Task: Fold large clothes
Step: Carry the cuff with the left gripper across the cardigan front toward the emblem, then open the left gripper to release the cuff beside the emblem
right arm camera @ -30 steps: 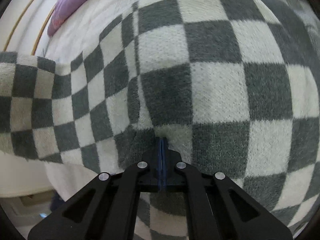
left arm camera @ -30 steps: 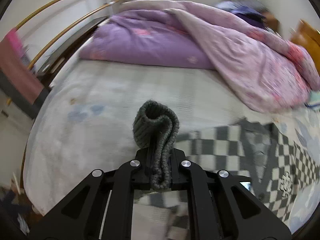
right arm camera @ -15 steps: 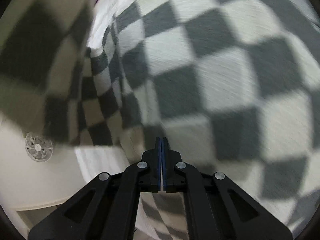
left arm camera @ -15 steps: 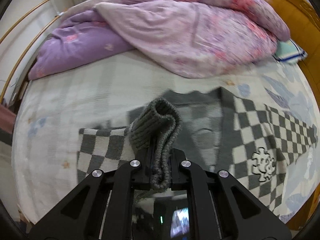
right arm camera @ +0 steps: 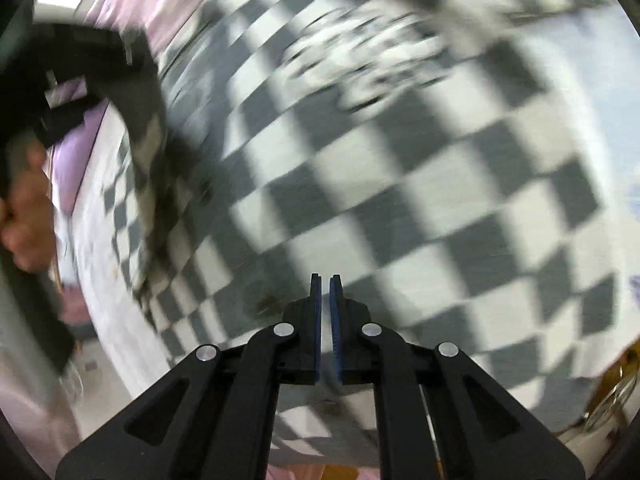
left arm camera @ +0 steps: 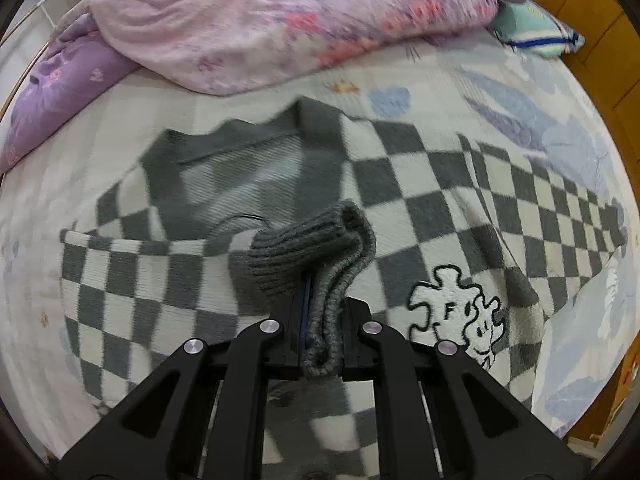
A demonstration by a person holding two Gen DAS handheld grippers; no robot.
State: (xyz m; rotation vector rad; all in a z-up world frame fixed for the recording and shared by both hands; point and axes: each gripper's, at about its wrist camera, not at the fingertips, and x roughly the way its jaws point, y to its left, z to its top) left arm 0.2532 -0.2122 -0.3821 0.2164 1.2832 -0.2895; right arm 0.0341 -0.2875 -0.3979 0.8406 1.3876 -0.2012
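— Starting with the biggest thing, what do you see?

— A bed with a pale patterned sheet. At its far side lies a heaped pink and purple quilt, and a striped pillow sits by the wooden headboard on the right.

— And the garment?

— The checkered sweater, grey and white, lies spread across the middle of the bed, with a white puzzle-piece patch on its near right part. One sleeve is drawn across its near left side.

— Who holds what?

— The left tongs are clenched on the ribbed grey cuff, which bulges out above the tips (the knit is folded double between the pads). They hang just over the sweater, pointing steeply down.

— The right side?

— The right tongs have just been opening; a narrow gap shows between the blue pads, with nothing in it. Checkered cloth fills that view, badly blurred. At its left edge a hand grips the other black tool.
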